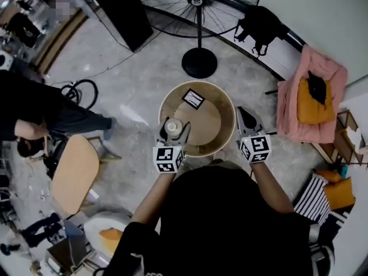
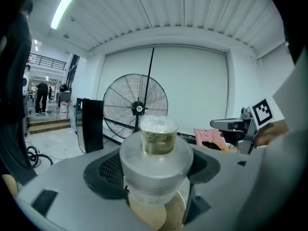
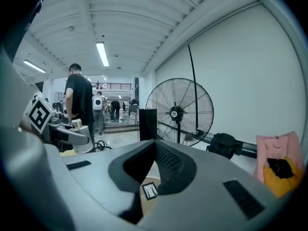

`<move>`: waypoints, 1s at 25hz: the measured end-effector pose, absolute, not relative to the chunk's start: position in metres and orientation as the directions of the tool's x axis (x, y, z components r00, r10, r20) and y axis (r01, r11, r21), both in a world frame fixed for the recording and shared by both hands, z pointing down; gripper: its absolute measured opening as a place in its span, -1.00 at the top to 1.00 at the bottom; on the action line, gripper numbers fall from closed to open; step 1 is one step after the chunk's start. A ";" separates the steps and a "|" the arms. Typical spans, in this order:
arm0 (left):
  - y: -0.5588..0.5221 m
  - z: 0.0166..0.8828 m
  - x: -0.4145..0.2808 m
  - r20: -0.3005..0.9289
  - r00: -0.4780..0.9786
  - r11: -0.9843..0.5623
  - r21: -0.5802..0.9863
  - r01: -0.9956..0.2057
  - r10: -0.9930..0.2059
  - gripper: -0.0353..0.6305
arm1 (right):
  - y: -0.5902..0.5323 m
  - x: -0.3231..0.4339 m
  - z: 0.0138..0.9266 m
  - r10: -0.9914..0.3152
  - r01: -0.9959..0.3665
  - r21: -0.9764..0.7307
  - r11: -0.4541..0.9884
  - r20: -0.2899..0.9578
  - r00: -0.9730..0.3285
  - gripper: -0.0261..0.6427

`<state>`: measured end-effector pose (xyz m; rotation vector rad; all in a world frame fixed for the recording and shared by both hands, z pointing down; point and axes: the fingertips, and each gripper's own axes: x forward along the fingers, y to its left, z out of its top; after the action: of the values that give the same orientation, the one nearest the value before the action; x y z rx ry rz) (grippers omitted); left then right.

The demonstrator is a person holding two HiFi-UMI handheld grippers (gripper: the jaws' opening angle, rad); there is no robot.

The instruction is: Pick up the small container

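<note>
Left hand-held gripper point(image 1: 174, 126) clasps small container point(image 2: 156, 150).

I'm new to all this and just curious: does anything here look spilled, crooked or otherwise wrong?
Nothing stands out. The small container sits upright, gripped in the left tongs, with nothing spilled. The right tongs are shut and empty beside the round table, where a marker card lies flat.

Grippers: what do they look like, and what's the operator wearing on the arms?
The left gripper and right gripper match: both are grey and tapered, with black textured pads on the inner faces and a white cube with black square markers at the rear. No cables are visible. The person wears a black top with short sleeves.
</note>
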<state>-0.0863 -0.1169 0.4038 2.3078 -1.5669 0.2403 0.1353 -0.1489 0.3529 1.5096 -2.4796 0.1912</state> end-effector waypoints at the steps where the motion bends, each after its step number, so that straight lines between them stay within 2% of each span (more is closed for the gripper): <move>1: -0.118 0.400 -0.085 0.324 0.371 -0.329 0.179 -0.927 -0.870 -0.17 | -0.152 0.141 0.351 -0.859 -0.888 0.009 0.459 0.259 -0.442 0.86; 6: -0.131 0.371 -0.081 0.282 0.327 -0.293 0.158 -0.943 -0.902 -0.17 | -0.172 0.165 0.339 -0.875 -0.887 0.083 0.455 0.228 -0.427 0.86; 13: -0.136 0.359 -0.068 0.255 0.301 -0.271 0.146 -0.951 -0.919 -0.17 | -0.184 0.185 0.325 -0.883 -0.892 0.048 0.449 0.173 -0.435 0.86; 25: -0.128 0.348 -0.070 0.237 0.305 -0.281 0.127 -0.951 -0.922 -0.17 | -0.175 0.164 0.331 -0.867 -0.879 0.058 0.473 0.205 -0.454 0.86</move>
<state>-0.0703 -0.1282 0.3484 2.3293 -1.7121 0.1708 0.1640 -0.1747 0.3310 1.5118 -2.5141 0.0835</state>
